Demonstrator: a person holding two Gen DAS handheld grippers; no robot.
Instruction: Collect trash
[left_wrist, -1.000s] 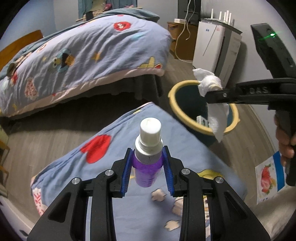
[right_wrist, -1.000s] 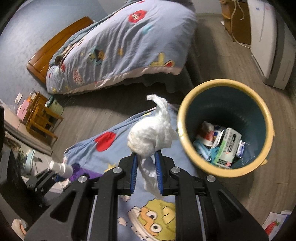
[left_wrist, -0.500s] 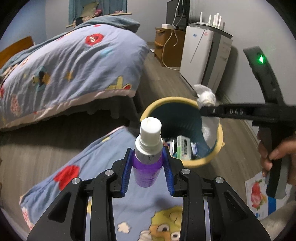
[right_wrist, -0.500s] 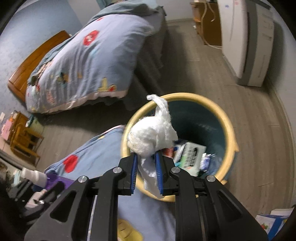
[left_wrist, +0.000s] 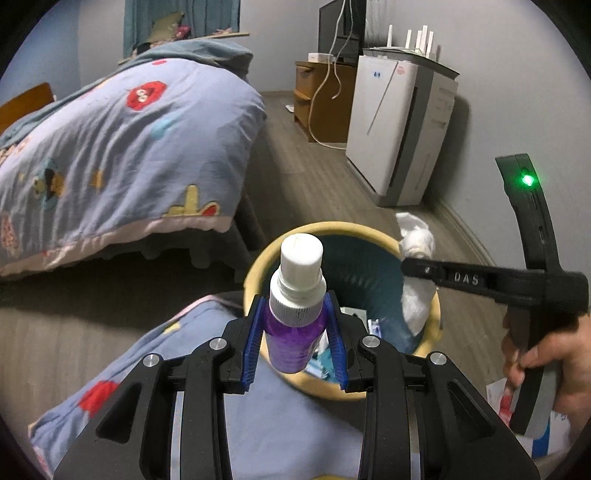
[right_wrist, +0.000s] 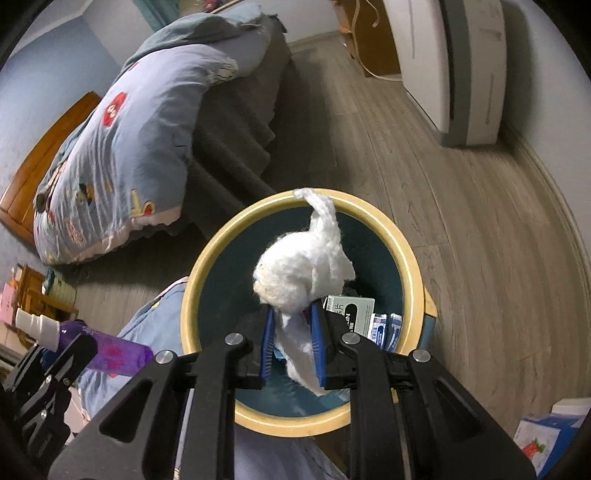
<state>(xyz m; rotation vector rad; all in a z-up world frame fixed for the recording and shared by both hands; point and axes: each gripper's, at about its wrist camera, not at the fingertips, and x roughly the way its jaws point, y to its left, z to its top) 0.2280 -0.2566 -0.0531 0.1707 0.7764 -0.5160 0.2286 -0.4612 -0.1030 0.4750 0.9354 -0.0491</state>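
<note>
My left gripper (left_wrist: 295, 325) is shut on a purple spray bottle (left_wrist: 295, 332) with a white cap, held upright at the near rim of a yellow-rimmed teal bin (left_wrist: 255, 266). My right gripper (right_wrist: 292, 325) is shut on a crumpled white tissue (right_wrist: 306, 273) and hangs over the mouth of the bin (right_wrist: 402, 251). In the left wrist view the right gripper (left_wrist: 406, 266) reaches in from the right, with the tissue (left_wrist: 415, 240) above the bin's far right rim. The bottle (right_wrist: 114, 354) and left gripper show at the lower left of the right wrist view.
The bin holds small boxes and packets (right_wrist: 351, 310). A bed with a blue cartoon quilt (left_wrist: 118, 155) stands to the left, and more of that fabric (left_wrist: 207, 424) lies beneath my grippers. A white appliance (left_wrist: 399, 129) and wooden cabinet (left_wrist: 321, 99) stand by the wall. A strawberry-print packet (right_wrist: 543, 435) lies on the wood floor.
Both grippers have travelled toward the bin: the tissue has gone from beside the rim to over the opening, and the bottle has come from over the quilt to the bin's near rim.
</note>
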